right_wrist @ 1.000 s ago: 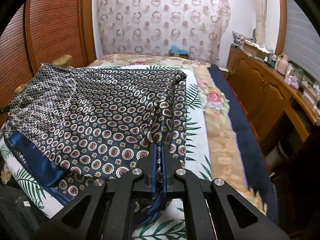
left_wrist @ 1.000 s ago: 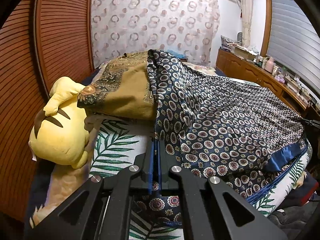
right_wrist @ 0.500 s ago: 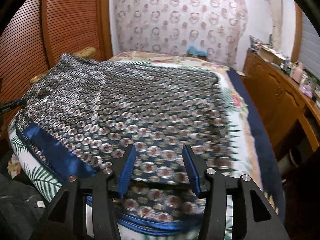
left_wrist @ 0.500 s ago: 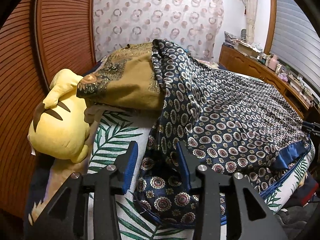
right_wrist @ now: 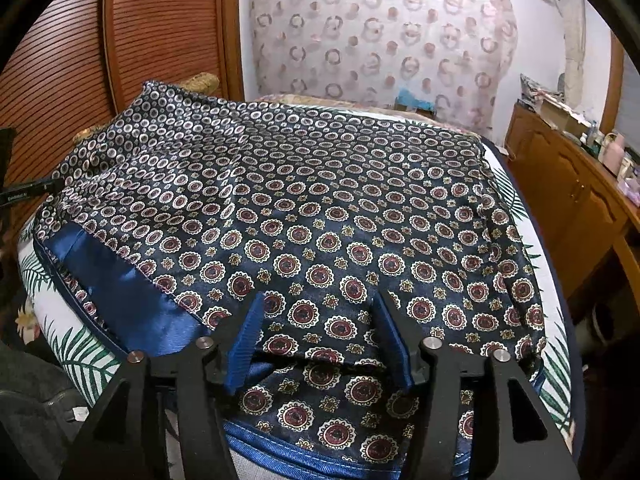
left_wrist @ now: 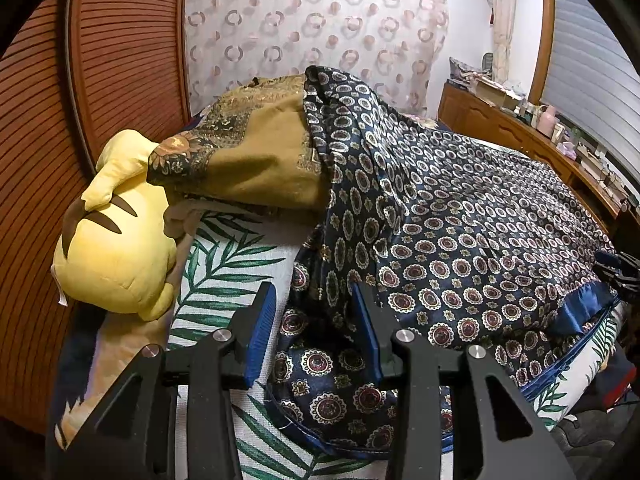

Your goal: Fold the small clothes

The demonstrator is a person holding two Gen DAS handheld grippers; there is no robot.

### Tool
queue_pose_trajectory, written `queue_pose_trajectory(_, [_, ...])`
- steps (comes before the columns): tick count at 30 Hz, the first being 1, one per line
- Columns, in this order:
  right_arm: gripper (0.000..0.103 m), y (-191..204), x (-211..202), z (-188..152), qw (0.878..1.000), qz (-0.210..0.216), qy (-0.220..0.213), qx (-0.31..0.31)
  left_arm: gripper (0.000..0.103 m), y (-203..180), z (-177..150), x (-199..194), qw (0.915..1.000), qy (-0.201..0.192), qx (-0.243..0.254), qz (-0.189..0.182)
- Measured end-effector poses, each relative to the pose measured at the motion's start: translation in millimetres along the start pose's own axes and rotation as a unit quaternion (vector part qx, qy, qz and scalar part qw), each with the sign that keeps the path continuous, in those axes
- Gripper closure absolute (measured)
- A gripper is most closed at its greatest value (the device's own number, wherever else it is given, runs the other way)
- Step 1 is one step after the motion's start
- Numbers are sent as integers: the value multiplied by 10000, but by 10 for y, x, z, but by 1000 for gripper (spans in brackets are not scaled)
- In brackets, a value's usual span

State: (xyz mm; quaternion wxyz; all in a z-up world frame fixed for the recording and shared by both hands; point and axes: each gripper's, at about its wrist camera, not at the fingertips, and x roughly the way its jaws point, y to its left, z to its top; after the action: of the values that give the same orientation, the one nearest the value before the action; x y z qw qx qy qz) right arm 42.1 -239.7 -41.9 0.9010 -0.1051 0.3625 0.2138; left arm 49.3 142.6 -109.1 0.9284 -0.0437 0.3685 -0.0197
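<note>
A navy silk garment [left_wrist: 460,240] with a medallion print and plain blue trim lies spread over the bed; it fills the right wrist view [right_wrist: 320,220] too. My left gripper [left_wrist: 314,304] is open, its jaws apart over the garment's near left corner, holding nothing. My right gripper [right_wrist: 318,316] is open, its jaws apart over the garment's near edge, where a folded layer lies on a lower one. The blue trim band [right_wrist: 116,276] shows at the left.
A yellow plush toy [left_wrist: 116,248] and an ochre patterned cushion [left_wrist: 256,160] lie at the left by the wooden slatted wall [left_wrist: 120,60]. The bedsheet [left_wrist: 224,280] has a palm-leaf print. A wooden cabinet [right_wrist: 568,200] runs along the right side of the bed.
Both grippers were shut on the garment's edge one second ago. They have opened and let it go, and the cloth has dropped flat onto the bed.
</note>
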Motion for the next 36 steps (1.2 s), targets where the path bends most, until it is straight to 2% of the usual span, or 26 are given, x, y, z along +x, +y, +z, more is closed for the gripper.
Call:
queue_pose_trajectory(7, [41, 40, 5, -104, 9999, -1, -133, 7, 63, -53, 156, 113, 10000, 59, 77, 5])
queue_pose_trajectory(12, [41, 47, -25, -113, 9999, -2, -147, -8, 64, -15, 168, 149, 9998, 82, -4, -178])
queue_pose_trajectory(13, [41, 36, -40, -111, 9999, 1, -148, -8, 71, -9, 159, 150, 9996, 91, -8, -278])
queue_pose_trajectory(14, [41, 33, -41, -110, 9999, 3, -148, -12, 84, -7, 149, 149, 9993, 110, -11, -369])
queue_pose_trajectory(16, [41, 27, -44, -108, 9999, 9, -148, -6, 97, -26, 140, 114, 9971, 126, -35, -750])
queue_pose_trajectory(18, [41, 29, -46, -109, 9999, 6, -149, -7, 99, -88, 153, 33, 9952, 6, 60, -976])
queue_pose_trajectory(24, [40, 28, -50, -104, 9999, 9, -149, -12, 100, -420, 340, -227, 9917, -360, 452, -1151])
queue_pose_trajectory(30, [40, 33, -49, -88, 9999, -6, -127, 16, 100, -779, 710, -401, 9842, -771, 767, -1396])
queue_pose_trajectory(36, [40, -23, -99, -8, 9999, -63, 46, 136, 100, -1146, 988, -403, 9745, -819, 1094, -1778])
